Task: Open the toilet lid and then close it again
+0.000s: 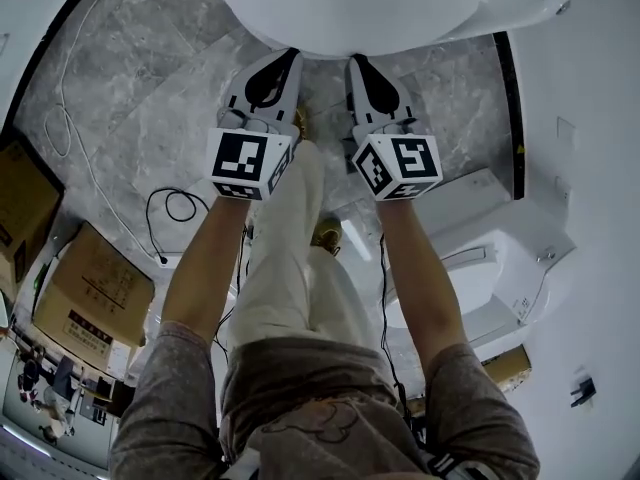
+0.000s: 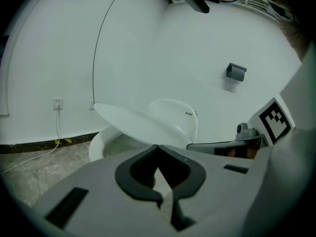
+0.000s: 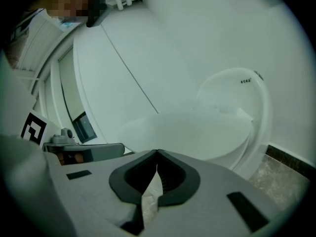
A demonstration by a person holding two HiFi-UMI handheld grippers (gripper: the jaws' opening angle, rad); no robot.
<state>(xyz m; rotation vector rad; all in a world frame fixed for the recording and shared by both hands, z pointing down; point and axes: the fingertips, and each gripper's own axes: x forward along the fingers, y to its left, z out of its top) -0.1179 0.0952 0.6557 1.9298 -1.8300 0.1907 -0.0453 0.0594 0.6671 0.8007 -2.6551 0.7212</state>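
Both the left tool (image 1: 290, 58) and right tool (image 1: 357, 63), pressed together empty, sit under the half-raised toilet lid (image 1: 350, 8) at upper frame: opening unfinished, closing left.

— What does the toilet lid (image 2: 140, 124) look like?
— White, smooth and oval. It's partly raised, slanting over the open bowl (image 2: 100, 146).
— Where does the toilet stand?
— On the grey marbled floor (image 2: 34, 172), close against the white wall (image 2: 59, 58).

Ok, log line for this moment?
left gripper: shut | right gripper: shut | toilet lid: partly raised, front edge at both tips
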